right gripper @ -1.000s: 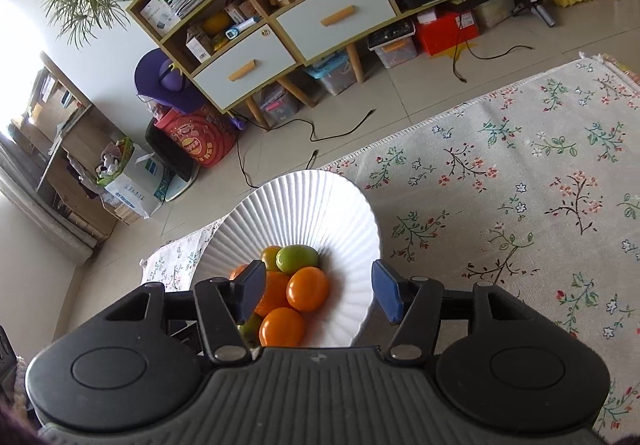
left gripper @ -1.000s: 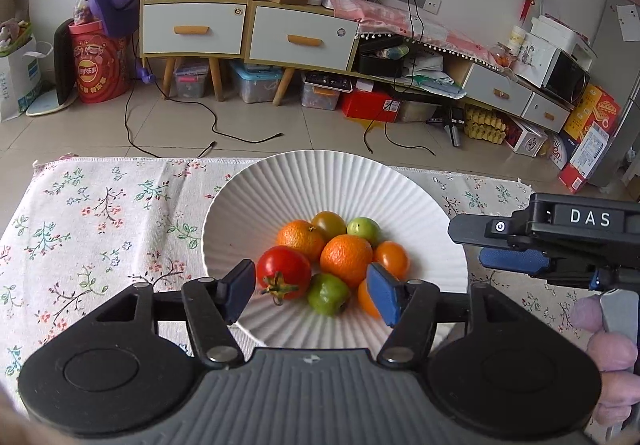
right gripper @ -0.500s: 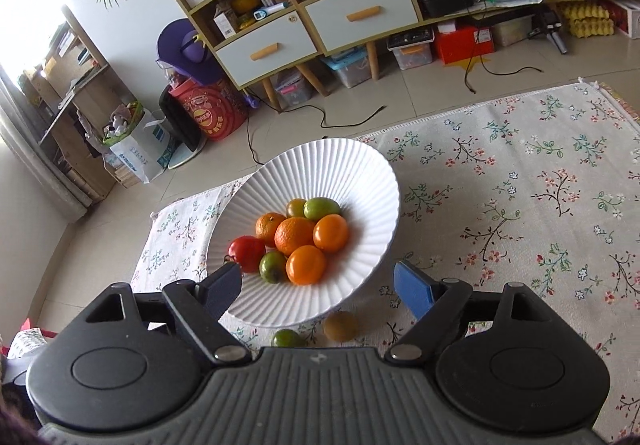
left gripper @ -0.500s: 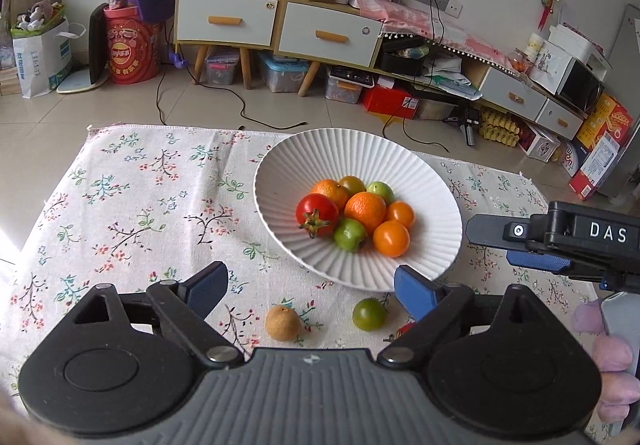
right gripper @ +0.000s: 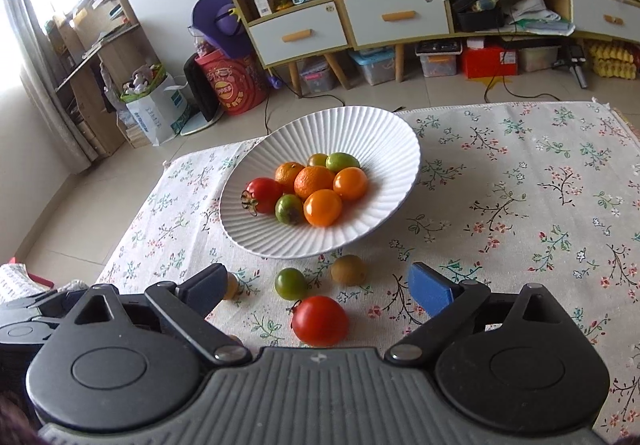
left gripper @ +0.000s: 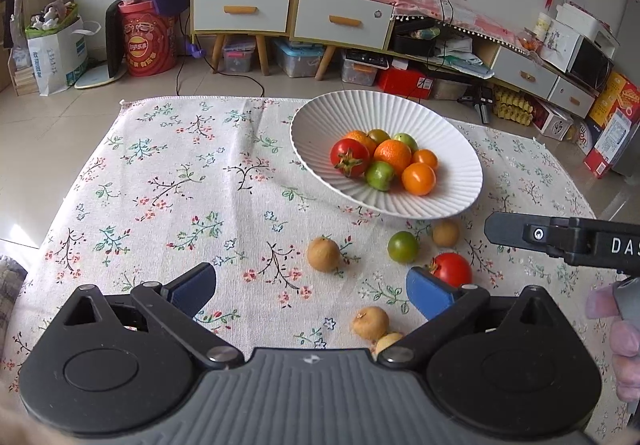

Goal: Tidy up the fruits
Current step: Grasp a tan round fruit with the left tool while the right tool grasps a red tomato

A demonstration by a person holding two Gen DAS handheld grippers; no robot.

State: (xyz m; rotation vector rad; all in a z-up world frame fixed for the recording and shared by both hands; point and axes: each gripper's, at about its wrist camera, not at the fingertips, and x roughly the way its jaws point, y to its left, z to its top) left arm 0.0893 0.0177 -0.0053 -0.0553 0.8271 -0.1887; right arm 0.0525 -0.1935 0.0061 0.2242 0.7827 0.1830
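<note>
A white ribbed bowl (left gripper: 316, 117) (right gripper: 384, 133) on the floral cloth holds a red tomato (left gripper: 349, 157), several oranges and green fruits. Loose on the cloth in front of it lie a brown fruit (left gripper: 323, 253), a green tomato (left gripper: 403, 246) (right gripper: 291, 283), a red tomato (left gripper: 454, 267) (right gripper: 319, 320), a second brown fruit (left gripper: 445, 233) (right gripper: 348, 269) and two pale brown ones (left gripper: 370, 322) near my left gripper. My left gripper (left gripper: 310, 293) hangs over the cloth, its jaws opening wide with nothing between the pads. My right gripper (right gripper: 318, 285) is also opening; the loose red tomato lies on the cloth between its fingers, untouched.
The floral cloth (left gripper: 168, 181) ends at a far edge with tiled floor beyond. Cabinets, boxes and cables stand by the far wall. The right gripper's black body (left gripper: 568, 241) and a hand (left gripper: 622, 337) show at the right of the left wrist view.
Both grippers pulled back from the bowl and their jaws widened. Loose fruits on the cloth in front of the bowl came into view. The right wrist view levelled out.
</note>
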